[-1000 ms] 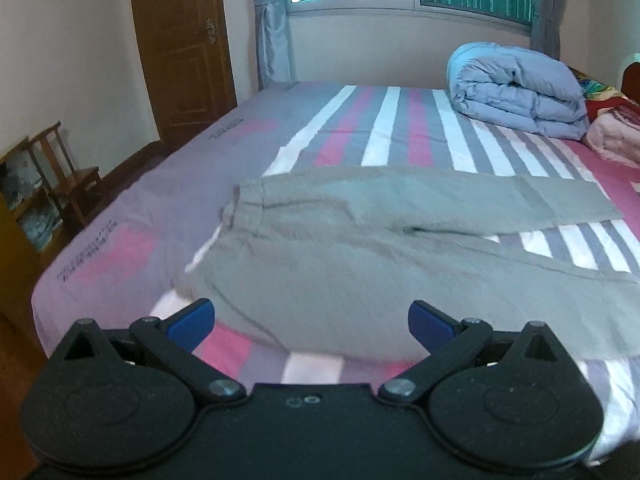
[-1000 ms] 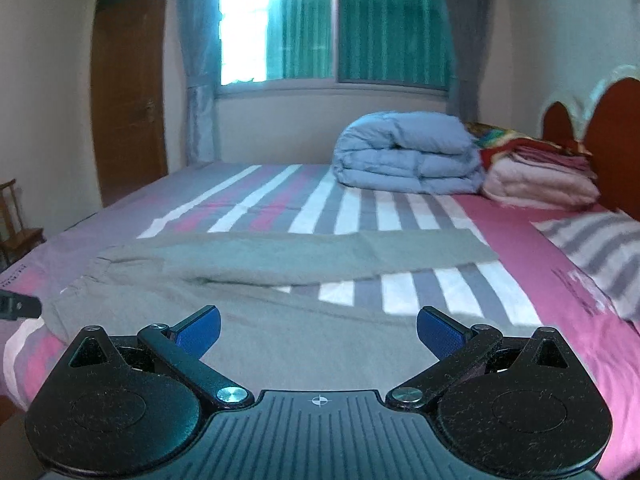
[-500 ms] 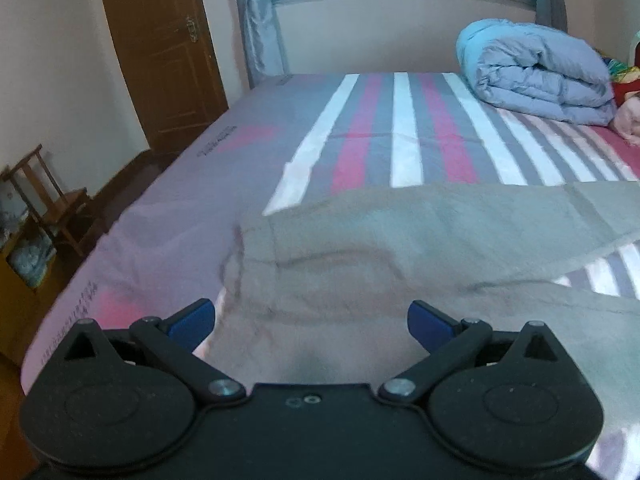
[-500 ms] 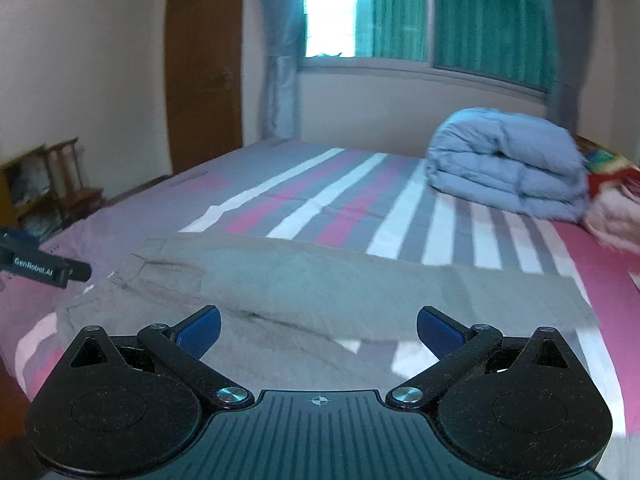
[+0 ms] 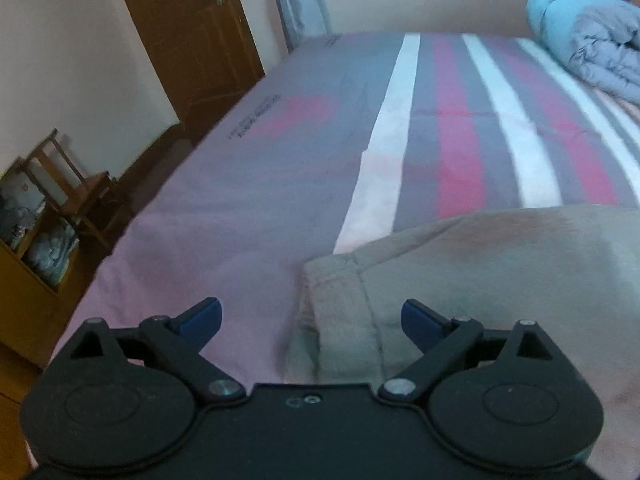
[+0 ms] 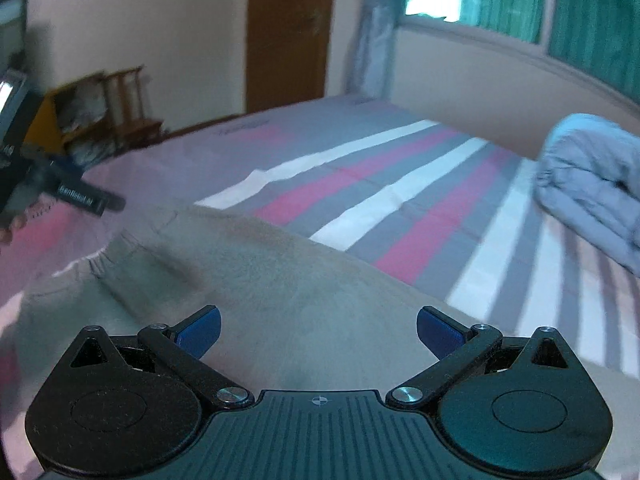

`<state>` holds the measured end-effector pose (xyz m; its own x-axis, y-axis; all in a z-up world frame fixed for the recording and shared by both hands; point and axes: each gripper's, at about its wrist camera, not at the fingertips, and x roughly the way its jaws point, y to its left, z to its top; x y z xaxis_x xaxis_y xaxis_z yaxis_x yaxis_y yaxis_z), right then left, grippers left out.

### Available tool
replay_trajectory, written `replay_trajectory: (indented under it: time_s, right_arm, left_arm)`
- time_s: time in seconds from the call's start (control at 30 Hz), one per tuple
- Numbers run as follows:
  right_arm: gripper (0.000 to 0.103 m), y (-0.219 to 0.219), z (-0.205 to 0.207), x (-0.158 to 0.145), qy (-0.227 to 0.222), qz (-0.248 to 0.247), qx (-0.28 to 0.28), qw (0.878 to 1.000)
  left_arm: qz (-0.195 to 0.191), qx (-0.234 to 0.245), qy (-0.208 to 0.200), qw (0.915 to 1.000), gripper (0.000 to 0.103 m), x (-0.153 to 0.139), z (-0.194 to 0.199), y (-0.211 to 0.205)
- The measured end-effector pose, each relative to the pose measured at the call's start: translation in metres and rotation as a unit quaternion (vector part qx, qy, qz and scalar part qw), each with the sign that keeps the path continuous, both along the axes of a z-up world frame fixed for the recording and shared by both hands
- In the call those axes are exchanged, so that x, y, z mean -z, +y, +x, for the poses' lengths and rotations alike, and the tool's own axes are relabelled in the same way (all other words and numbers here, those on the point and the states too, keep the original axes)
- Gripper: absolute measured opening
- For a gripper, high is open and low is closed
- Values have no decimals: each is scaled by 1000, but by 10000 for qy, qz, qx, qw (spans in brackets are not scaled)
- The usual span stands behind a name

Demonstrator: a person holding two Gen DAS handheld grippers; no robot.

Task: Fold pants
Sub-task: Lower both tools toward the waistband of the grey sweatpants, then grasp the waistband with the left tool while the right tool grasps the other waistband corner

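Observation:
Grey pants (image 5: 500,276) lie flat on the striped bed (image 5: 248,208). In the left wrist view their waistband corner (image 5: 336,300) sits between my blue fingertips. My left gripper (image 5: 311,320) is open and empty, low over that corner. In the right wrist view the pants (image 6: 280,280) spread below my right gripper (image 6: 319,330), which is open and empty above the upper cloth. The left gripper's finger (image 6: 86,199) shows at the left edge there, near the waistband (image 6: 104,260).
A folded blue-grey duvet (image 6: 592,184) lies at the far right of the bed. A wooden door (image 5: 188,40), a wooden chair (image 5: 76,184) and a low shelf (image 5: 28,248) stand left of the bed. A window with green curtains (image 6: 520,4) is behind.
Both grippers have moved forward and down toward the pants. The left one has closed in on the waistband corner; the right view has swung left over the upper cloth. Both stay open.

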<state>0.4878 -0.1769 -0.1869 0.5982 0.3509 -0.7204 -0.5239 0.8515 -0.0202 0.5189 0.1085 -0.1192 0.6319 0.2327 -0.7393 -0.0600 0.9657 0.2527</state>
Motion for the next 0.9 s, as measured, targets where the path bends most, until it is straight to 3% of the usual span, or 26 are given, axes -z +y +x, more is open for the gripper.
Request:
replay_trajectory:
  time_s: [0.2,0.43,0.53,0.57,0.63,0.67,0.7,0.73,0.8,0.9]
  right_arm:
    - [103,21,79,46,328,-239,-658,9970]
    - [103,39,156,87,721,-167,-872,9934]
    - [103,48,176,102,834,-311,-974,9913]
    - [103,50,181,107,889,-343,-973,9907]
    - [103,52,189,118,1011,-422,-973,9892]
    - [103,54,189,122,1062,-475,-981,9884]
    - [100,56,188,125,1112,-546,-994,9873]
    - [67,58,187,128,1161,-573,-1061,9859]
    - [16,59,188,127,1360,-305,-1045,9847]
    - [7,63,178,119,1290,-434,-1077,9848]
  left_arm:
    - [-369,-106,408,9984,90,34,57,32]
    - [-865,343,768,9927,90,72,86,48]
    - [-1185,601,830,9877,72,81,88,49]
    - [-1294,736,790,9857,56,81,86,48]
    - [-1340,852,718,9847,39,78,83,46]
    - [-1474,932,688,9823,21,75,80,47]
    - [-1564,917,644,9813,15,72,78,48]
    - [-1563,923,529,9820,13,67,73,46]
    - [-1405,1024,411,9839,10,60,66,41]
    - [-1398,1106,237,9837,9,42,51,41]
